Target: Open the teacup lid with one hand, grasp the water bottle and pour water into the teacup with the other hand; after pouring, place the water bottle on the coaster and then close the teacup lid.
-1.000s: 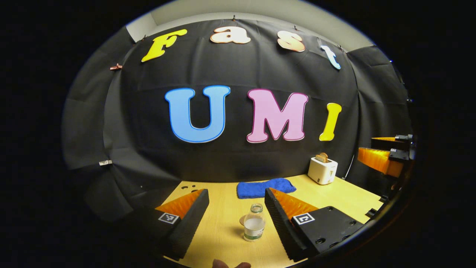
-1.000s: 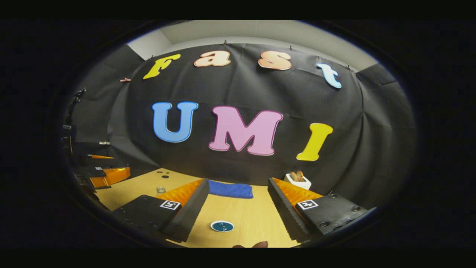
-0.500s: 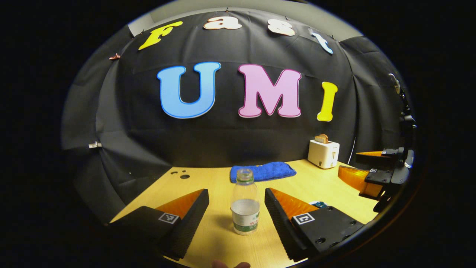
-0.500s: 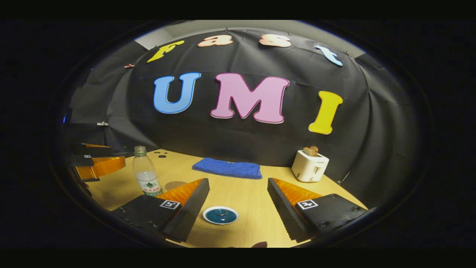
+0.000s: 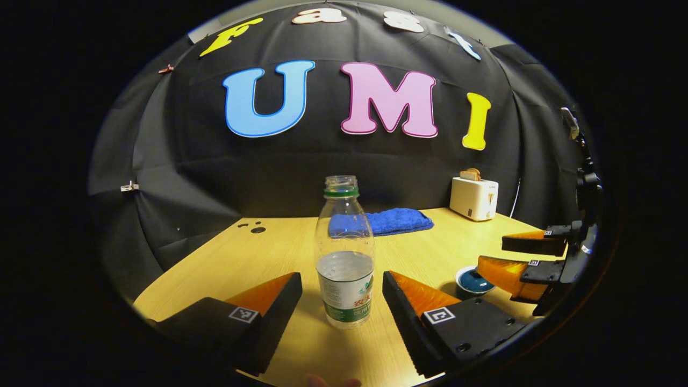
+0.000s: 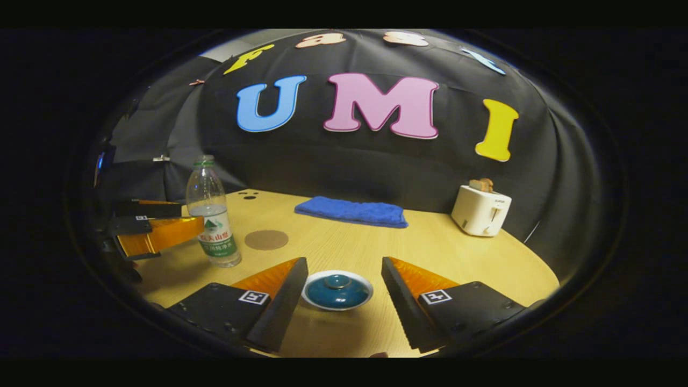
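Both grippers have descended: left gripper (image 5: 342,279) brackets the water bottle (image 5: 345,258), fingers spread; right gripper (image 6: 344,277) likewise spread around the teacup lid (image 6: 337,288). Bottle light, slippery; grip mid-label.

On the bench (image 6: 430,242) the water bottle (image 6: 212,220) stands upright at the left, the coaster (image 6: 266,239) just to its right. The lidded teacup (image 6: 337,289) sits nearer, between the right tongs (image 6: 344,301). Behind lie a folded towel (image 6: 352,212) and, far right, a toaster (image 6: 481,210).
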Available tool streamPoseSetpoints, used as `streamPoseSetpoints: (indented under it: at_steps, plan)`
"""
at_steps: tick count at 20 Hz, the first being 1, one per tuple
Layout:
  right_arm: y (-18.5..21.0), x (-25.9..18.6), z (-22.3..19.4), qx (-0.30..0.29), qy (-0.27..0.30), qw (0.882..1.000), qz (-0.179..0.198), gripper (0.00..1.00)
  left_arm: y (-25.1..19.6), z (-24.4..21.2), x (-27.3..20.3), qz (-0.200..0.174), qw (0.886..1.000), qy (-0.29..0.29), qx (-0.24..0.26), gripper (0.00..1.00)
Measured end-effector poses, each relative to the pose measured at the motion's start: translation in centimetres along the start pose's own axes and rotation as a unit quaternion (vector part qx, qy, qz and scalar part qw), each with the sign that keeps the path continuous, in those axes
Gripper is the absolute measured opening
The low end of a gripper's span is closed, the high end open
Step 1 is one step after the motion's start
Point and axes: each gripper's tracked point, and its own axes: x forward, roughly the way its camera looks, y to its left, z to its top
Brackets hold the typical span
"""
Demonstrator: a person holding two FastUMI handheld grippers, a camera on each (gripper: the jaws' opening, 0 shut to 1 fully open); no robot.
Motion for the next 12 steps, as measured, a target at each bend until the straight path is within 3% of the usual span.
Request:
streamPoseSetpoints:
  at_steps: [1, 2, 3, 6, 8, 10, 12]
  plan:
    - [-0.1, 0.2, -0.3, 0.0, 0.003, 1.0, 0.001, 0.86, -0.1, -0.2, 0.2, 0.0, 1.0, 0.0, -0.002, 0.95]
    - [-0.2, 0.4, -0.5, 0.002, 0.005, 1.0, 0.003, 0.78, -0.1, -0.4, 0.4, 0.0, 1.0, 0.002, -0.003, 0.95]
    - [-0.2, 0.7, -0.7, 0.006, 0.007, 1.0, 0.005, 0.78, -0.1, -0.7, 0.5, 0.001, 1.0, 0.005, -0.003, 0.95]
    - [0.1, 1.3, -1.9, 0.018, 0.021, 1.0, 0.011, 0.58, -0.1, -1.2, 1.0, 0.002, 1.0, 0.009, -0.004, 0.96]
    - [0.1, 1.4, -1.9, 0.024, 0.018, 0.999, 0.013, 0.51, -0.3, -1.5, 1.3, -0.001, 1.0, 0.012, -0.008, 0.95]
    - [0.1, 1.4, -2.1, 0.032, 0.02, 0.999, 0.021, 0.5, -0.4, -1.8, 1.4, 0.0, 1.0, 0.014, -0.011, 0.96]
    - [0.2, 1.5, -1.9, 0.034, 0.018, 0.999, 0.028, 0.34, -0.4, -2.1, 1.7, 0.001, 1.0, 0.016, -0.013, 0.95]
